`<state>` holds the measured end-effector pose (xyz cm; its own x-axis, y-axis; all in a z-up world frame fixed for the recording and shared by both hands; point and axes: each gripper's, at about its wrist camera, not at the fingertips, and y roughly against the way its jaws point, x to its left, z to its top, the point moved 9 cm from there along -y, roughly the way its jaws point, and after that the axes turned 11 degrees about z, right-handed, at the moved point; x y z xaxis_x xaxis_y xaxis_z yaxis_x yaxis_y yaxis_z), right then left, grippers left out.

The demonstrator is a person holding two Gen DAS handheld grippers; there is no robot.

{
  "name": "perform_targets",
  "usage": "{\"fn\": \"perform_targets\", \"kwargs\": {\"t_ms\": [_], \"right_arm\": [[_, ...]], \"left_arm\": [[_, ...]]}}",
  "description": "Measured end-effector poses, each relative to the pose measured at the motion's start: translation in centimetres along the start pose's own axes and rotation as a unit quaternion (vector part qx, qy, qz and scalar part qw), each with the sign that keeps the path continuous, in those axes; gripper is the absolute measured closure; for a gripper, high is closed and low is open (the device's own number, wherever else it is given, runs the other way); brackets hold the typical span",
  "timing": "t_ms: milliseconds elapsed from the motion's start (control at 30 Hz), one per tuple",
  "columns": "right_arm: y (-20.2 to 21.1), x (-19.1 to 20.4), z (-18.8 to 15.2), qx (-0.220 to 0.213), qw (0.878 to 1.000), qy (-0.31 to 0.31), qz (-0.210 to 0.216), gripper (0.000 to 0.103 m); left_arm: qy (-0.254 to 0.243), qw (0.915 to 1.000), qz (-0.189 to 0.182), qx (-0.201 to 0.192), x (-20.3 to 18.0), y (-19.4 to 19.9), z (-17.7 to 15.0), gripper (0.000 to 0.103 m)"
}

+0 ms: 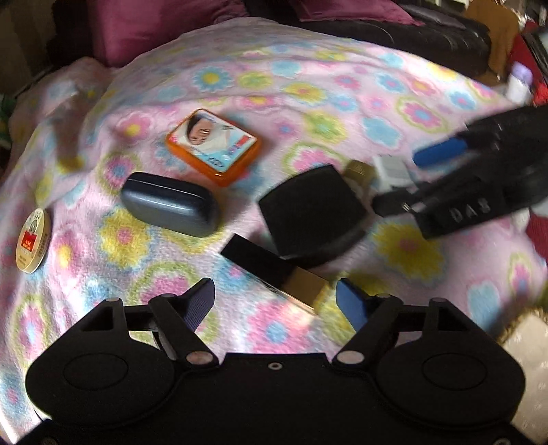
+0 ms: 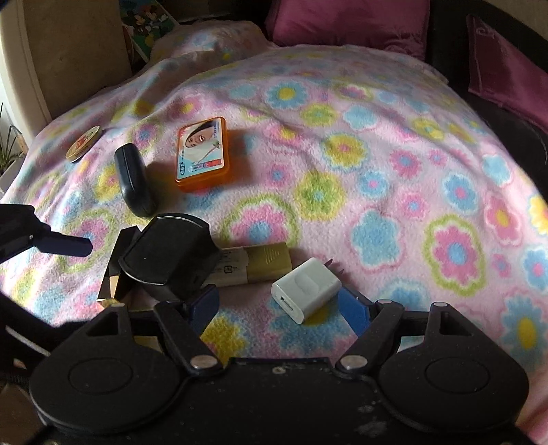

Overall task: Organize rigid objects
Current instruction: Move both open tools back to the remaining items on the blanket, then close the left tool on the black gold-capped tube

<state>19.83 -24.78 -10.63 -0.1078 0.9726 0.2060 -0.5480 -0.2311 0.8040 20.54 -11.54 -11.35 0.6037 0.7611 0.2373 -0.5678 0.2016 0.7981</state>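
Note:
Rigid objects lie on a flowered pink blanket [image 1: 308,85]. My left gripper [image 1: 275,301] is open, with a black-and-gold bar [image 1: 274,274] between its fingers. Beyond lie a black box [image 1: 308,212], a dark blue case [image 1: 171,208], an orange tin [image 1: 212,145] and a round tin [image 1: 32,239]. My right gripper [image 2: 281,308] is open, and a white charger plug [image 2: 306,287] lies on the blanket between its fingertips. The black box [image 2: 171,253], a gold-and-white block [image 2: 253,263], the blue case [image 2: 133,179], the orange tin [image 2: 202,157] and the round tin [image 2: 84,143] also show there.
Magenta cushions [image 2: 349,24] and a dark sofa [image 1: 428,34] border the blanket's far side. The right gripper [image 1: 479,178] reaches in from the right in the left wrist view. The left gripper's finger [image 2: 65,244] shows at the left edge of the right wrist view.

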Motion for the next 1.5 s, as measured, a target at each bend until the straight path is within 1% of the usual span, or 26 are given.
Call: {"fn": "perform_targets", "kwargs": {"t_ms": [67,167,233,333,367,400,533,567,667,733,800,867,967,1033,1067,1133,1233,1300,1333,1367,1400,1433,1467,1500], "right_arm": [[-0.2,-0.3,-0.1,0.002,1.000,-0.005,0.002,0.026],[-0.6,-0.6,-0.4,0.009,1.000,-0.013,0.004,0.026],[-0.9,-0.8,-0.6,0.015,1.000,-0.017,0.004,0.025],[-0.9,-0.7,-0.7,0.016,1.000,-0.016,0.006,0.025],[-0.9,-0.7,-0.7,0.015,1.000,-0.014,0.007,0.025],[-0.9,-0.7,-0.7,0.015,1.000,-0.014,0.007,0.025],[-1.0,-0.6,-0.8,0.017,1.000,-0.010,0.006,0.025],[-1.0,-0.6,-0.8,0.017,1.000,-0.010,0.006,0.025],[-1.0,-0.6,-0.8,0.018,1.000,-0.009,0.005,0.025],[-1.0,-0.7,-0.8,0.018,1.000,-0.009,0.002,0.025],[-1.1,-0.7,-0.8,0.018,1.000,-0.009,0.001,0.025],[-1.1,-0.8,-0.9,0.019,1.000,-0.008,-0.001,0.025],[-1.2,-0.9,-1.0,0.020,1.000,-0.009,-0.003,0.025],[-1.2,-1.1,-0.9,0.019,1.000,-0.008,-0.009,0.025],[-1.2,-1.2,-0.9,0.018,1.000,-0.008,-0.014,0.024],[-1.2,-1.5,-0.9,0.017,1.000,-0.015,-0.017,0.023],[-1.4,-1.6,-0.8,0.020,0.999,-0.032,-0.011,0.023],[-1.7,-1.1,-0.7,0.024,0.999,-0.039,0.001,0.023],[-1.8,-0.4,-0.6,0.025,0.999,-0.037,0.022,0.021],[-1.8,0.4,-0.5,0.023,0.999,-0.029,0.040,0.022],[-1.5,1.5,-0.4,0.016,0.998,-0.010,0.063,0.025],[-1.2,2.2,-0.3,0.010,0.997,0.004,0.074,0.025],[-0.9,2.7,-0.3,0.003,0.997,0.018,0.073,0.025],[-0.7,2.9,-0.2,-0.002,0.998,0.031,0.060,0.025]], "left_arm": [[-0.003,0.9999,-0.013,0.000,0.4,-0.2,0.2,0.028],[-0.048,0.9981,-0.035,-0.016,0.5,-0.2,0.7,0.028],[-0.079,0.9948,-0.060,-0.024,0.5,-0.4,1.0,0.028],[-0.103,0.9902,-0.093,-0.018,0.7,-1.1,1.4,0.027],[-0.111,0.9882,-0.104,-0.016,0.8,-1.4,1.4,0.023],[-0.119,0.9866,-0.110,-0.015,0.9,-1.7,1.4,0.021],[-0.167,0.9776,-0.128,-0.005,0.6,-2.6,0.9,0.021],[-0.176,0.9753,-0.133,-0.004,0.5,-2.8,0.8,0.019],[-0.178,0.9722,-0.152,-0.001,0.5,-3.5,0.9,0.014],[-0.158,0.9726,-0.170,0.008,0.6,-4.0,1.2,0.014],[-0.147,0.9725,-0.181,0.003,0.6,-4.0,1.3,0.020],[-0.140,0.9729,-0.184,-0.002,0.3,-3.8,1.3,0.025],[-0.116,0.9772,-0.178,0.000,0.3,-3.9,1.3,0.025],[-0.086,0.9827,-0.163,0.020,0.4,-4.1,1.4,0.025],[-0.070,0.9859,-0.149,0.031,0.5,-4.0,1.4,0.025],[-0.032,0.9918,-0.108,0.061,0.8,-3.9,1.2,0.025],[0.022,0.9938,-0.050,0.096,1.2,-3.1,0.4,0.025],[0.072,0.9899,-0.019,0.121,1.8,-2.6,-0.5,0.025],[0.101,0.9866,-0.008,0.128,2.2,-2.4,-0.9,0.025],[0.127,0.9825,0.003,0.136,2.6,-2.1,-1.4,0.025],[0.150,0.9782,0.015,0.142,3.0,-2.0,-1.7,0.025],[0.168,0.9747,0.025,0.145,3.4,-1.8,-2.1,0.025],[0.184,0.9710,0.035,0.148,3.7,-1.7,-2.3,0.025],[0.198,0.9677,0.043,0.150,3.8,-1.5,-2.4,0.025]]}}
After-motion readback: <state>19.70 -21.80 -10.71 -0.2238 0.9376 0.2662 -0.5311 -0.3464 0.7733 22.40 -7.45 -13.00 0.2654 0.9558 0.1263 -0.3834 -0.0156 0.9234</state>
